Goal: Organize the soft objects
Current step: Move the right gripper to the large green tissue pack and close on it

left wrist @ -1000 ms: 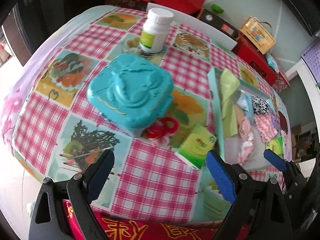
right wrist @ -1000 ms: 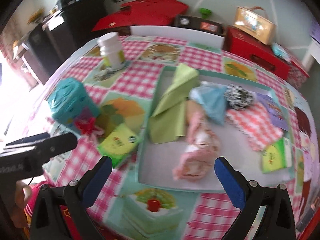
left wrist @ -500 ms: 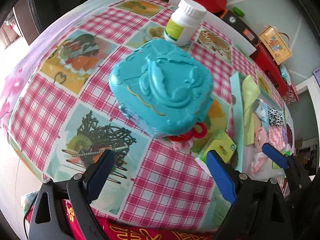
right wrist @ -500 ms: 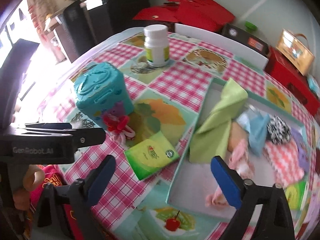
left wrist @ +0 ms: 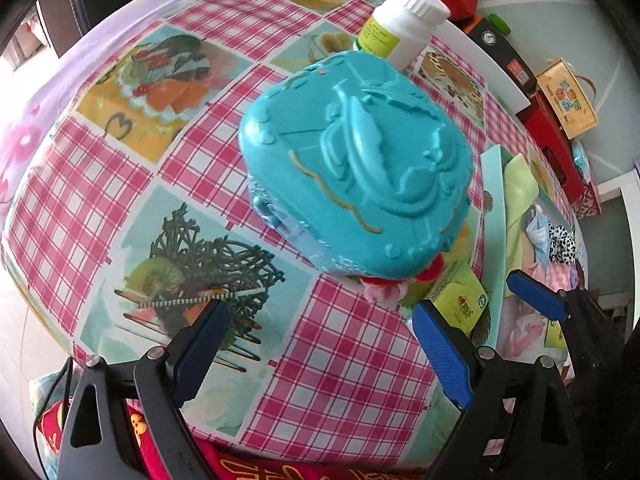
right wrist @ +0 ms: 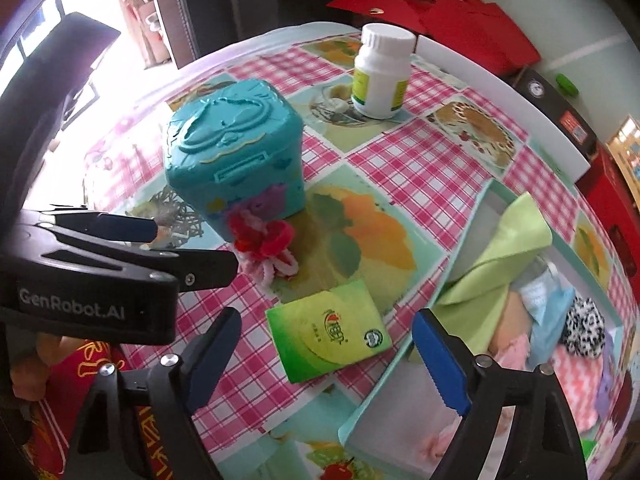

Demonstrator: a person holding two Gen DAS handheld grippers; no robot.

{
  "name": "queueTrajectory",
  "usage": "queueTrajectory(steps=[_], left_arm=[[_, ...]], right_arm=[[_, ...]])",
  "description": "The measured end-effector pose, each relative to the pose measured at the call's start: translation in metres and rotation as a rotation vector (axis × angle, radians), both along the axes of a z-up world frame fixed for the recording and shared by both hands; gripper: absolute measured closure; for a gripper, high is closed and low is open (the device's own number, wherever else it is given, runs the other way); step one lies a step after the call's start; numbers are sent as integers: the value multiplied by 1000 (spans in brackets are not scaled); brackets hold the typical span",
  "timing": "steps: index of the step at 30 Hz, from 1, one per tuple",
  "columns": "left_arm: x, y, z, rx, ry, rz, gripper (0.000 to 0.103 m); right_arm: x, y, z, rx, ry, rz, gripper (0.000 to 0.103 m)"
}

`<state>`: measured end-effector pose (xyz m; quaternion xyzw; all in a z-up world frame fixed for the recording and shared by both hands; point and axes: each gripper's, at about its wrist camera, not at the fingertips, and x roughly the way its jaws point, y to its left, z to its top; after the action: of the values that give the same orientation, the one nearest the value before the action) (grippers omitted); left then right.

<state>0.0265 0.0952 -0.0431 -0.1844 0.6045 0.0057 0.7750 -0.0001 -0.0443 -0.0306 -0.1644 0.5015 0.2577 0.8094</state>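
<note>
Left gripper points steeply down over the pink-checked, picture-printed tablecloth, its blue-padded jaws spread wide with nothing between them. A moulded turquoise plastic box with a raised lid fills the middle of its view; a white plastic bottle with a green label stands beyond the box at 1 o'clock. Right gripper: jaws well apart and closing, pads touching nothing, and between them on the cloth lies a flat green tissue packet. At 11 o'clock from the packet a red and pink chenille flower lies against the foot of the box. At 3 o'clock from the packet sits a shallow pale-teal tray, which holds the soft things: a folded lime-green cloth, a light-blue cloth, a black-and-white spotted scrunchie and a pink-checked cloth. The left gripper shows at 9 o'clock in the right wrist view.
</note>
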Motion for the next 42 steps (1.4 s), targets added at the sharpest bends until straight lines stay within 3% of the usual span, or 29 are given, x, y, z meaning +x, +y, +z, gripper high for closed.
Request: queueTrajectory(steps=[11,19,28,42], left_arm=[[2,1,-3,-22,1,2,10],[1,3,-3,-27,0,4,10],[0,1,-2,-27,-3,6,10],[1,1,-1,-26,-6,8,10]], right_arm=[[13,11,-14,-37,36,50,15],[19,9,-26,-50,54,13,17],[10,8,-26,-44,58,6,28],[-7,10,-23,-35,71,-15,31]])
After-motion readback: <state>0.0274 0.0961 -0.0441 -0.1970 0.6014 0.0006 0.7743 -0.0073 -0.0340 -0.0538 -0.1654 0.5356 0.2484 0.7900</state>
